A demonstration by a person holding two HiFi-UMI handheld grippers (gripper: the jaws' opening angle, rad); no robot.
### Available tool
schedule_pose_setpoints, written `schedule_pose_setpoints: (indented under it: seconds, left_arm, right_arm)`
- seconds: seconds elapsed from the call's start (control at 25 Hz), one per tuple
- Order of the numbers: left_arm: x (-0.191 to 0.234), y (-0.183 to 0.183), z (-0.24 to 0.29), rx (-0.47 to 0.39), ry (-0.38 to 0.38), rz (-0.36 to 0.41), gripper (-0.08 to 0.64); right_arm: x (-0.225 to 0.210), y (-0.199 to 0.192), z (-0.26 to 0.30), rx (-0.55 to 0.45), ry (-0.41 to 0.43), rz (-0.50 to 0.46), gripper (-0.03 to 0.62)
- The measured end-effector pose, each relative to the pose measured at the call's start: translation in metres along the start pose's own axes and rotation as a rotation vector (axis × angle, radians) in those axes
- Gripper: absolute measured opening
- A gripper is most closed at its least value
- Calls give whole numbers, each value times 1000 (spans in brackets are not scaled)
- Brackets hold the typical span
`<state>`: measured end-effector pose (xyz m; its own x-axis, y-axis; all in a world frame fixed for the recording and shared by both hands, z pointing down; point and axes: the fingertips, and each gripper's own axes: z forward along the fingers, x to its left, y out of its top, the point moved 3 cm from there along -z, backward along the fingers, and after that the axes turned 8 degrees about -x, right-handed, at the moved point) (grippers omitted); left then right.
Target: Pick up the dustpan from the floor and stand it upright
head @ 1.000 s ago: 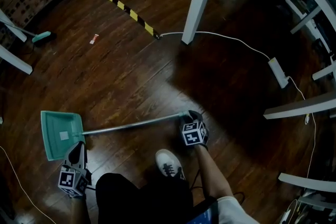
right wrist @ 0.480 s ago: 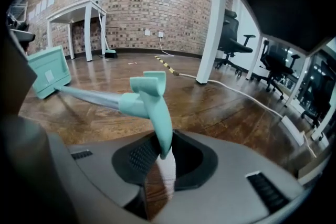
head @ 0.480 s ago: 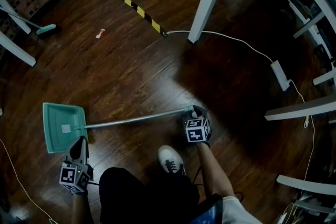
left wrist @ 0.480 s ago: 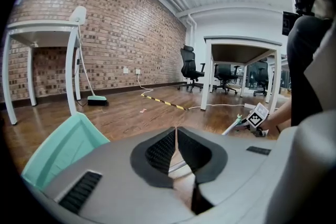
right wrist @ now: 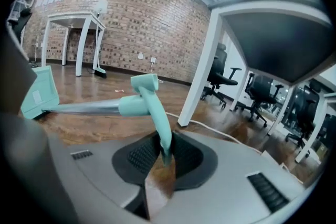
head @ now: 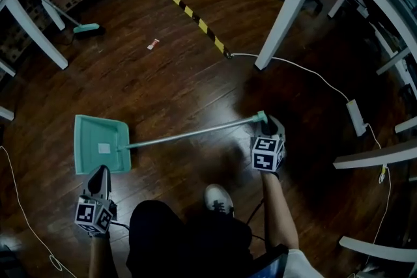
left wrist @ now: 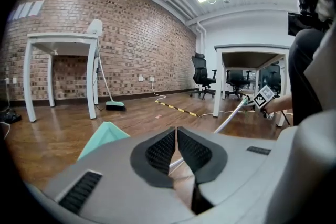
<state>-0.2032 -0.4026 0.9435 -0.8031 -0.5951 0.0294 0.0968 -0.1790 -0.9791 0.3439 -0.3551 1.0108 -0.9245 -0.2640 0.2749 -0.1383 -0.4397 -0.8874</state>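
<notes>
The teal dustpan (head: 98,142) lies on the dark wooden floor at the left, its long metal handle (head: 195,132) slanting up to the right. My right gripper (head: 264,122) is shut on the teal hanging loop (right wrist: 157,113) at the handle's end, which it holds off the floor. In the right gripper view the pan (right wrist: 40,93) shows far left, past the gripper (right wrist: 164,150). My left gripper (head: 99,174) hovers just behind the pan, apart from it. It (left wrist: 177,132) is shut with nothing between its pads; the pan's corner (left wrist: 101,138) shows beyond it.
A broom (head: 83,28) leans by a white table leg (head: 40,34) at the back left. A yellow-black floor strip (head: 195,19), another table leg (head: 287,10), a white cable with power strip (head: 357,118) and the person's shoe (head: 219,198) surround the spot.
My right gripper has risen with the handle's end, so the handle now slants up off the floor. The pan stays on the floor, and the left gripper has shifted slightly behind it.
</notes>
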Motion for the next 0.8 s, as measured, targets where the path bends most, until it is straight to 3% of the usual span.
schedule_pose_setpoints:
  seconds: [0.24,0.48,0.8]
  left_arm:
    - [6,10,-20,2,52,-20,23]
    - [10,33,-23,-50,87,-16,23]
    - [16,54,-36,-78,121,52,24]
  right_arm:
    - [-29,72,-16,-72,-46,-90,66]
    - [-45,146,-24,-167,-65,-187,67]
    - [-18,257,-49,-389,-82,-343,77]
